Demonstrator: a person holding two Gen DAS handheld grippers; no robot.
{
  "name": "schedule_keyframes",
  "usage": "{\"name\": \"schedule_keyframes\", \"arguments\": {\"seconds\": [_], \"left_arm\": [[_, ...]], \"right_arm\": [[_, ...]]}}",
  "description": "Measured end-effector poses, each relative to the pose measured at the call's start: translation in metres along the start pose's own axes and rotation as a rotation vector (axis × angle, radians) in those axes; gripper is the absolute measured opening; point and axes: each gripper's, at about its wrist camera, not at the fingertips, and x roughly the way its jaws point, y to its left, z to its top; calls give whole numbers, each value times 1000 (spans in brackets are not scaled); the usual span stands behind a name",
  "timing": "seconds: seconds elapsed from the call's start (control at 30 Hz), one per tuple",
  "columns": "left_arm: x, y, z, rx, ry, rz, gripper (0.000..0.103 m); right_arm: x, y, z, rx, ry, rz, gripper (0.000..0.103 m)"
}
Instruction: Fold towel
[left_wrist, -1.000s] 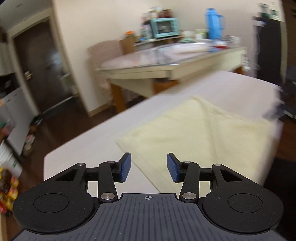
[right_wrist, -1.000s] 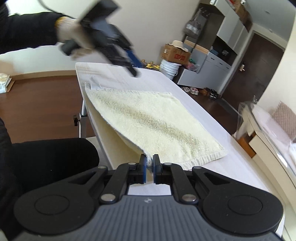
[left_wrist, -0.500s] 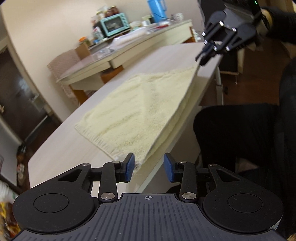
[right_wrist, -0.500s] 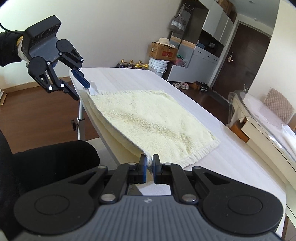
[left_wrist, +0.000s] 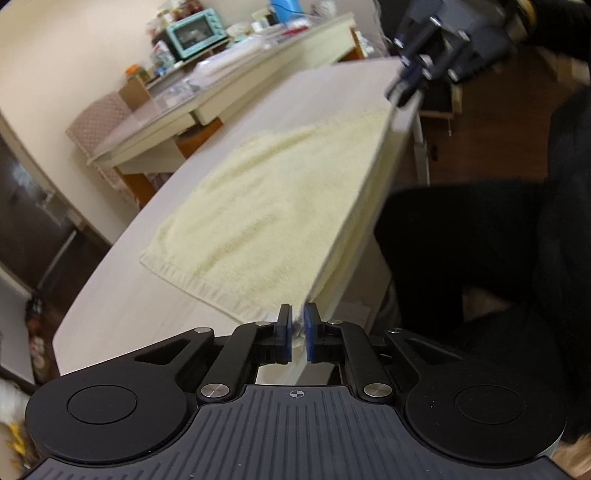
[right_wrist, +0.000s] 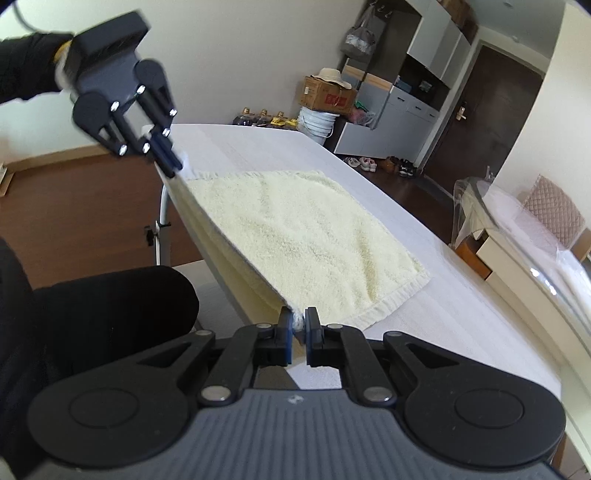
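Household clutter rings the scene: a counter with a teal toaster oven (left_wrist: 195, 32) at the upper left of the left wrist view, grey cabinets (right_wrist: 402, 110) and a dark door at the upper right of the right wrist view. Filling the middle of both frames, a long white table (right_wrist: 424, 295) carries a pale yellow towel (right_wrist: 303, 236), spread flat with its near edge hanging over the table's side. At that edge, the left gripper (left_wrist: 298, 332) has just been closing and now pinches one near corner between its blue pads, while the right gripper (right_wrist: 298, 334) stands clamped on the other corner. Judging by this, the grasp is complete and the first fold is at hand; next, both corners would need lifting together and carrying across to the far edge.
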Motion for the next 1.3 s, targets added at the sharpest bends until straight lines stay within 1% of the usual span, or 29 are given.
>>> {"name": "schedule_keyframes", "arguments": {"seconds": [0.07,0.13,0.23,0.3,0.4,0.47,0.6,0.8,0.87,1.0,1.13,1.23,1.3], "left_arm": [[-1,18,14,-50,-31,30,7],[5,36,26,-90,-44,63,7],[25,61,43,-122,-34,114,7],[41,77,51,-141,-25,119,7],[66,99,60,-162,-4,130,7],[84,115,65,-177,15,137,7],[117,145,69,-208,45,140,7],[147,166,66,-230,67,138,7],[155,172,64,-239,77,137,7],[166,179,57,-262,93,150,7],[162,184,56,-284,70,162,7],[157,188,57,-286,55,172,7],[157,191,58,-296,51,182,7]], "right_arm": [[-5,-8,5,6,-27,-16,7],[-1,-22,11,18,-49,-45,7],[7,-42,18,41,-66,-64,7],[18,-59,22,63,-74,-69,7],[44,-93,26,119,-68,-66,7],[63,-115,26,165,-54,-47,7],[93,-144,26,240,-27,-17,7],[126,-187,20,385,-5,14,7],[136,-196,18,421,12,25,7],[148,-205,12,468,14,34,7],[151,-211,15,514,-10,56,7],[145,-214,16,535,-36,81,7],[143,-218,17,555,-52,83,7]]}}
